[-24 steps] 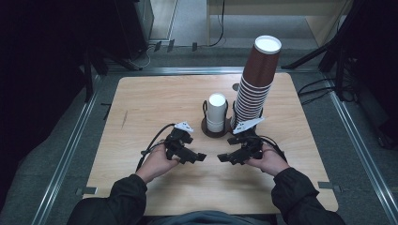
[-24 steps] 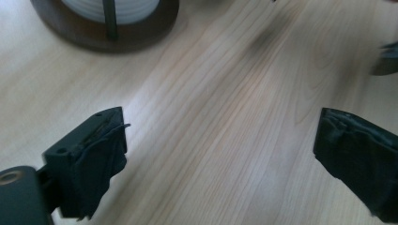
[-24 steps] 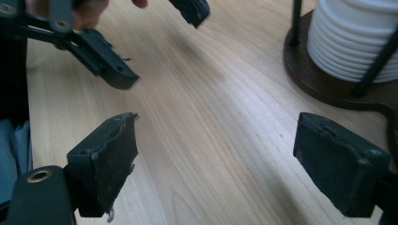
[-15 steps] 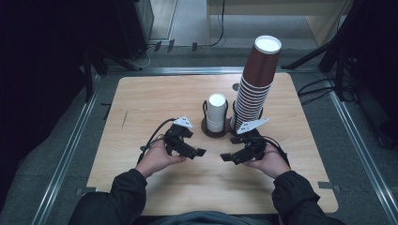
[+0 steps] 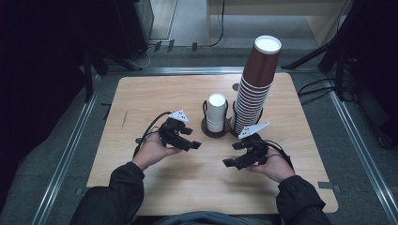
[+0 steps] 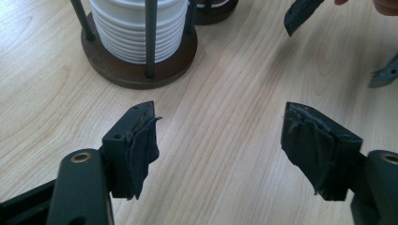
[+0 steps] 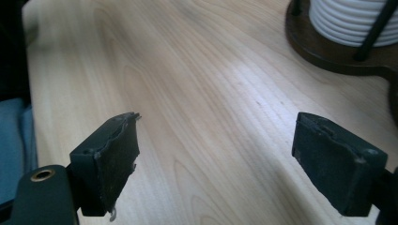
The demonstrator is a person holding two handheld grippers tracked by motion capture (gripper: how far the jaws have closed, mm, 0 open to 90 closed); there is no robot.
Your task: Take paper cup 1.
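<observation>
A: Item one, nearest the near edge of the table (image 5: 141, 93)?

B: Two hand-held grippers. Left gripper (image 5: 190, 143) and right gripper (image 5: 233, 161), each in a hand, both hovering over bare wood in the near half, tips turned toward each other. Jaws of both stand wide with nothing between them; the gripper views show bare grain in each gap. Likely a ready pose before a reach.

A: Item two?

B: Stack of white cups (image 5: 217, 112), mid-table, seated in a dark round holder (image 5: 206, 129) with upright rods. The rods keep the stack plumb so one cup can be drawn off the top. It sits just beyond both grippers, untouched.

A: Item three?

B: Tall stack of brown cups (image 5: 253, 89), touching or just beside the holder, toward the far right corner, leaning slightly. Probably the supply pile, parked clear of the working space.
</observation>
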